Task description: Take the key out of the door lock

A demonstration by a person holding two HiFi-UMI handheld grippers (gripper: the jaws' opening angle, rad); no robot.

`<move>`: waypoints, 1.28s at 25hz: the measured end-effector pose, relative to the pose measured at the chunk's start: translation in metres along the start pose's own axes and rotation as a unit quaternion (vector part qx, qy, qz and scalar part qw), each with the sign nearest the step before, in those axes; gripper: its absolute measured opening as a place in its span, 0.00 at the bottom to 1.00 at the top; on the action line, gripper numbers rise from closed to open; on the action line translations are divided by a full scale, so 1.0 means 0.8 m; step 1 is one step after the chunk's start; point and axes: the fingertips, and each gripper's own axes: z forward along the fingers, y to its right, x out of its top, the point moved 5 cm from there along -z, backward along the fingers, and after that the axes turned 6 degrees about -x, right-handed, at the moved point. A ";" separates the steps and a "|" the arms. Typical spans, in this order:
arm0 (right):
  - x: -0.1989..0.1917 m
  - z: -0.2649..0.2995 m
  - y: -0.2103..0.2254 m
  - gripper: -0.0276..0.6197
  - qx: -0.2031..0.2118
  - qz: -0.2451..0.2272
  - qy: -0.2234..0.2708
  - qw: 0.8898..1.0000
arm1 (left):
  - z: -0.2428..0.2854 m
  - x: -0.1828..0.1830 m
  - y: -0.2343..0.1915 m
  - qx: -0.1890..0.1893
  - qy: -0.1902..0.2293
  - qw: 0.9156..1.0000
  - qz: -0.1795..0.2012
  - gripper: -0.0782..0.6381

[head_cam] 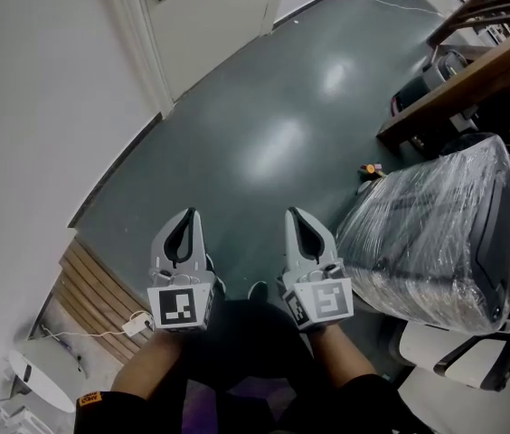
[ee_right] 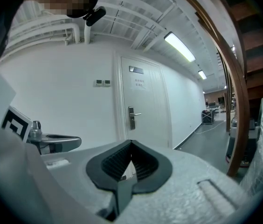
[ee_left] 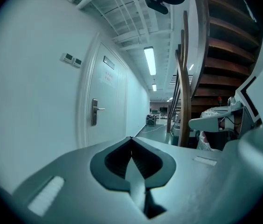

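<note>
With left claw (head_cam: 188,215) and right claw (head_cam: 294,215) being held pressed together, the unseen key is being judged stiff, light, pinchable by its head.

Holding the left tongs (head_cam: 187,213) and the right tongs (head_cam: 296,213) side by side, apart, above the floor (head_cam: 264,125). Facing a door (head_cam: 210,12) ahead and to the left, sitting in the wall (head_cam: 29,116) that is running along the left side. Seeing a handle (ee_left: 95,111) sitting near the door's left edge. Standing beside a slatted panel (head_cam: 92,287) lying at the wall's foot, left of the left tongs. Keeping a wrapped bundle (head_cam: 445,233) just right of the right tongs, resting on the floor. Looking past that bundle to a staircase (head_cam: 481,57) rising behind it, across the floor from the door.
</note>
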 end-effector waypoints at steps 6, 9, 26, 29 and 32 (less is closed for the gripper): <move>0.024 0.048 -0.036 0.03 -0.011 -0.010 0.013 1.000 | 0.021 0.021 -0.062 -0.009 0.018 1.000 0.002 0.13; 0.036 0.067 -0.045 0.03 -0.020 -0.013 0.023 0.999 | 0.028 0.027 -0.085 -0.019 0.020 1.000 0.006 0.13; 0.065 0.228 -0.055 0.03 0.047 -0.020 0.039 0.998 | 0.113 0.059 -0.170 0.033 0.036 0.999 0.003 0.13; 0.069 0.272 -0.042 0.03 0.069 -0.016 0.037 0.997 | 0.150 0.067 -0.182 0.051 0.033 0.998 0.004 0.13; 0.075 0.321 -0.017 0.03 0.090 -0.016 0.034 0.995 | 0.202 0.073 -0.187 0.066 0.026 0.997 0.001 0.13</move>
